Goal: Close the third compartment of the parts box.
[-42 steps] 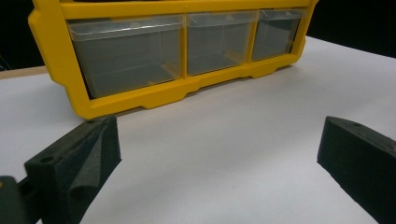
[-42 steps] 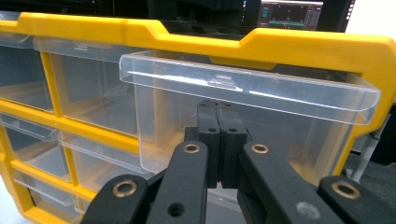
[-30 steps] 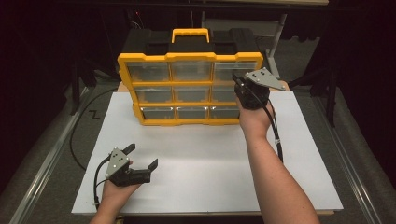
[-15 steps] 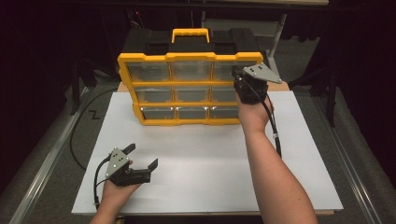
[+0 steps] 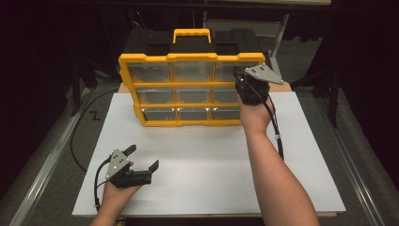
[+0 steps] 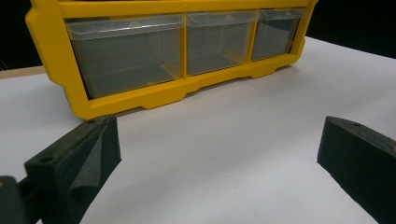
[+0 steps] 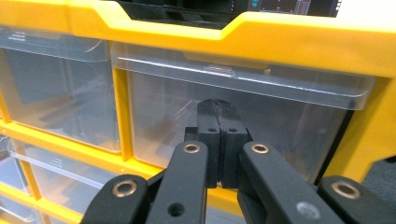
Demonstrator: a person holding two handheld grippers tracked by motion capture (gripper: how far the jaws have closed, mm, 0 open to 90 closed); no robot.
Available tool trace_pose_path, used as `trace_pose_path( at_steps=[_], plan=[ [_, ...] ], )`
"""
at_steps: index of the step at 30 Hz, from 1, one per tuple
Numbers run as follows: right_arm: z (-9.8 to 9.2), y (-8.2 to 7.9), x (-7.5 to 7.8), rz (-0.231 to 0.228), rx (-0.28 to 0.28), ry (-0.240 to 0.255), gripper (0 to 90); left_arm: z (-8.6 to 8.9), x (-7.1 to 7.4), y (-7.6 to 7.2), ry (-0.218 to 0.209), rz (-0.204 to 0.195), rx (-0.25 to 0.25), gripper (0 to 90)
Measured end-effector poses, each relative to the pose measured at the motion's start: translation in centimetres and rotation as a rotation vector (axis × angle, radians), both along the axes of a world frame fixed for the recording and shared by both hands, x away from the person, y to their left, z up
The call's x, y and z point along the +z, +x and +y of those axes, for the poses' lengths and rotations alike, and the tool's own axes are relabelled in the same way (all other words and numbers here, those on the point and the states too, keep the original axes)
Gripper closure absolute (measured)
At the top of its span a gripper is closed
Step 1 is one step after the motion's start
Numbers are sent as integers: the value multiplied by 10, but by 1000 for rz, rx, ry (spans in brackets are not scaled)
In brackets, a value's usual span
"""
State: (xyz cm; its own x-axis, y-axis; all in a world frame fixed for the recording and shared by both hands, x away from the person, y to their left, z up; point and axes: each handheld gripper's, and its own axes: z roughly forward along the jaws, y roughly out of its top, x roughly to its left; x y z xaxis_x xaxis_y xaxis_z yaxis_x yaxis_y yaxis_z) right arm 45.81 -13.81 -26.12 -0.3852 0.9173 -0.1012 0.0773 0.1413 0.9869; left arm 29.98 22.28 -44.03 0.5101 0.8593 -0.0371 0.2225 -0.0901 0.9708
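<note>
White board [image 5: 211,160] on table; grey floor [image 5: 357,141] w/ black cable [image 5: 75,141] at left.

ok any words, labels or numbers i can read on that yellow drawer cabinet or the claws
None can be read.
Yellow drawer cabinet: no label, brand or number visible on the frame or the clear drawers.
Top right drawer: a small moulded tab on its lip, no lettering legible.
Left claw and right claw: plain black, no markings.

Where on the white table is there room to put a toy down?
The widest bare patch of the white board lies in front of the yellow drawer cabinet, between the left gripper and the right forearm. Another strip runs right of that forearm to the board's edge. It is crowded at the cabinet's upper right drawer, where the right gripper points with jaws shut.
</note>
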Motion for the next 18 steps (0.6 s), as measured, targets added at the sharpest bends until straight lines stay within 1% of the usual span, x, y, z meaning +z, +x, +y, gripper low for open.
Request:
trace_pose_path(
  at_steps=[4, 8, 13, 14, 15, 16, 17, 18],
  plan=[
    [0, -7, 2, -5, 16, 2, 900, 0, 0, 1, 2, 4, 1, 3],
    [-3, -18, 2, -12, 36, 17, 900, 0, 0, 1, 4, 0, 3, 3],
    [-11, -33, 0, -8, 55, 30, 900, -1, 0, 0, 1, -7, 6, 3],
    [-11, -33, 0, -8, 55, 30, 900, -1, 0, 0, 1, -7, 6, 3],
    [-15, -39, -2, -7, 60, 28, 900, -1, 0, 0, 9, -12, 4, 3],
    [-15, -39, -2, -7, 60, 28, 900, -1, 0, 0, 9, -12, 4, 3],
    [-20, -46, -4, -4, 62, 30, 900, -2, 0, 1, 14, -14, 3, 3],
    [-20, -46, -4, -4, 62, 30, 900, -2, 0, 1, 17, -15, 4, 3]
  ],
)
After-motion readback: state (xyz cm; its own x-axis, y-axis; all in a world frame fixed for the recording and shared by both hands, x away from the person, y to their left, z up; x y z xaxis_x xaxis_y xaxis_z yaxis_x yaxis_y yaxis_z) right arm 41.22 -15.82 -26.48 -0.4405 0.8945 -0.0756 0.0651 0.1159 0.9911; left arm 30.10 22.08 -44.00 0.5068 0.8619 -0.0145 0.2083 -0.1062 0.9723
